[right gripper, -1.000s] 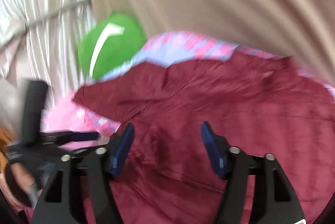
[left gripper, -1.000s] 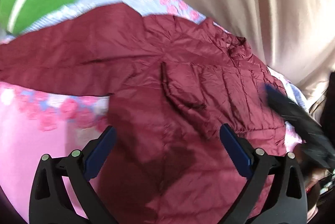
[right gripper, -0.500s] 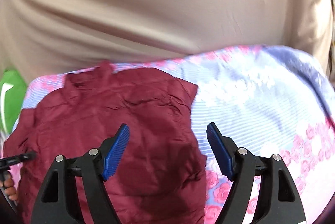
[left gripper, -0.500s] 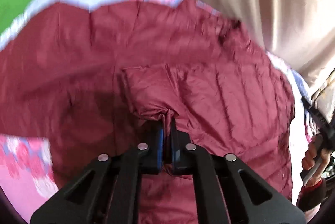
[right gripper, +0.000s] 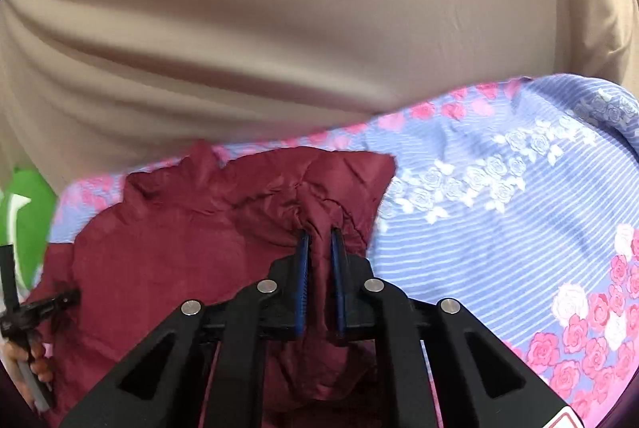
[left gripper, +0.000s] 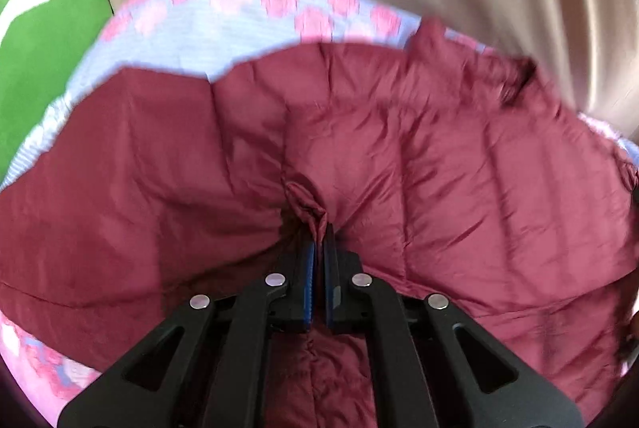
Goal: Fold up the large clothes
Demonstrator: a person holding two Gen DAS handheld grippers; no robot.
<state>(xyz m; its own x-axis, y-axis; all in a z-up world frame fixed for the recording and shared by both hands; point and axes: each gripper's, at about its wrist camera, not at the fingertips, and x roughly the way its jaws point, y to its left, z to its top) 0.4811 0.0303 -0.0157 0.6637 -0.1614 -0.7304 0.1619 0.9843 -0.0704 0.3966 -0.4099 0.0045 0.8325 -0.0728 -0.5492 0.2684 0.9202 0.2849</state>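
A large maroon puffer jacket (left gripper: 459, 180) lies spread on a bed with a flowered sheet (left gripper: 239, 16). My left gripper (left gripper: 318, 236) is shut on a pinched fold of the jacket near its middle. In the right wrist view the jacket (right gripper: 159, 248) lies to the left, and my right gripper (right gripper: 318, 240) is shut on a bunched fold at the jacket's right edge. The left gripper and the hand holding it show at the far left of the right wrist view (right gripper: 28, 312).
A green cushion (left gripper: 36, 56) lies at the bed's far left; it also shows in the right wrist view (right gripper: 24, 224). A beige curtain (right gripper: 319, 28) hangs behind the bed. The blue striped sheet with roses (right gripper: 519, 228) stretches to the right of the jacket.
The right gripper has shut on the jacket's right edge, having been open half a second ago. The left gripper stays shut on its fold, and the jacket has shifted in its view.
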